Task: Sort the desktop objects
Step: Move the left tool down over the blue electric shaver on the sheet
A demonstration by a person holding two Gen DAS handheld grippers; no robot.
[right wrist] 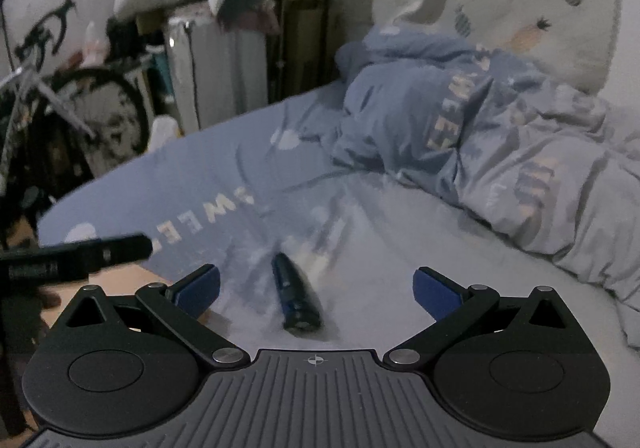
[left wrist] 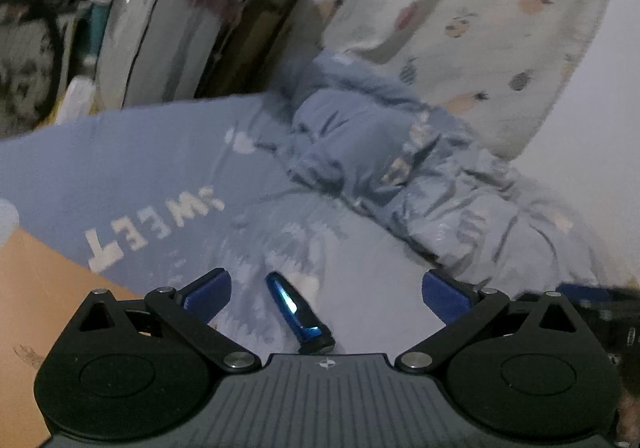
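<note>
Bedsheet [left wrist: 120, 176]; bicycle [right wrist: 72, 116] right-view only.

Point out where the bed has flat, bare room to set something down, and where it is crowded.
Free: the smooth sheet between the SWEET lettering and the bed's far edge, and the flat stretch right of the dark blue object, before the duvet. Crowded: the rumpled duvet fills the right side, and the cardboard covers the near-left corner.

L gripper [left wrist: 326, 294]: fingers wide apart | R gripper [right wrist: 316, 288]: fingers wide apart
</note>
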